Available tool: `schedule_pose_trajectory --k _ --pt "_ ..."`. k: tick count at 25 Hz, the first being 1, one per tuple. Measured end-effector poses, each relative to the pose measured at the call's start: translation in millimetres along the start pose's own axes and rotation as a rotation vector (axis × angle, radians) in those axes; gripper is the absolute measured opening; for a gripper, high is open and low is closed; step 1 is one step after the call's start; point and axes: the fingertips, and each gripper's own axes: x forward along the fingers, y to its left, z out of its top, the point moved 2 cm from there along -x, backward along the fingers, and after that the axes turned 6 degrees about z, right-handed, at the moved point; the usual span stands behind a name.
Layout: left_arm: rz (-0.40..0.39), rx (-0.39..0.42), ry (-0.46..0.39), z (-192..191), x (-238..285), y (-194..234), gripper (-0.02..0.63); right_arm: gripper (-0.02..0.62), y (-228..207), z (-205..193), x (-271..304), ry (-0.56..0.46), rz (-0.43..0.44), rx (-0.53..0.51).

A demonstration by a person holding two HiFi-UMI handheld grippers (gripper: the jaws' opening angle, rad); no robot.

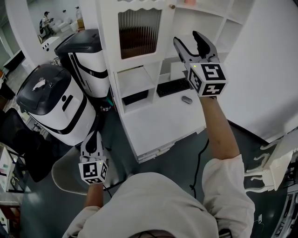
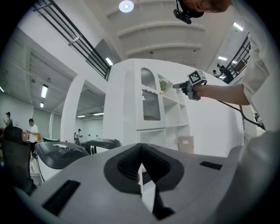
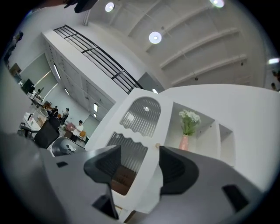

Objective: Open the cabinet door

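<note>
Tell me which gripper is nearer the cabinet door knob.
Right. The right gripper is raised close to the knob, not touching; the left gripper sits low, far below it.

The head view's upper edge is cropping the cabinet door point(image 1: 139, 35), and the right gripper point(image 3: 140, 151) fingers point(image 3: 105, 166) are partly covering its lower pane.

The white cabinet door point(image 1: 138, 33) looks smooth and matt-painted, its panes point(image 3: 142, 114) ribbed glass; the grey plastic right gripper point(image 1: 187, 38) carries black textured pads point(image 3: 177, 168).
</note>
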Motion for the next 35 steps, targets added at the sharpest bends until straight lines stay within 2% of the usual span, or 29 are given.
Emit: schedule_pose_trajectory --k 8,16,25,35 --pt "0.055 0.008 0.01 0 -14 14 0.0 0.259 -21 10 47 0.018 -0.007 -0.052" --pt "0.112 0.009 0.022 -3 -22 32 0.0 0.232 -42 -1 88 0.064 -0.023 -0.072" --pt "0.165 0.004 0.034 -9 -27 43 0.0 0.198 -65 -15 116 0.099 -0.049 -0.067" --pt "0.211 0.006 0.037 -11 -29 50 -0.001 0.179 -71 -21 140 0.109 -0.043 -0.07"
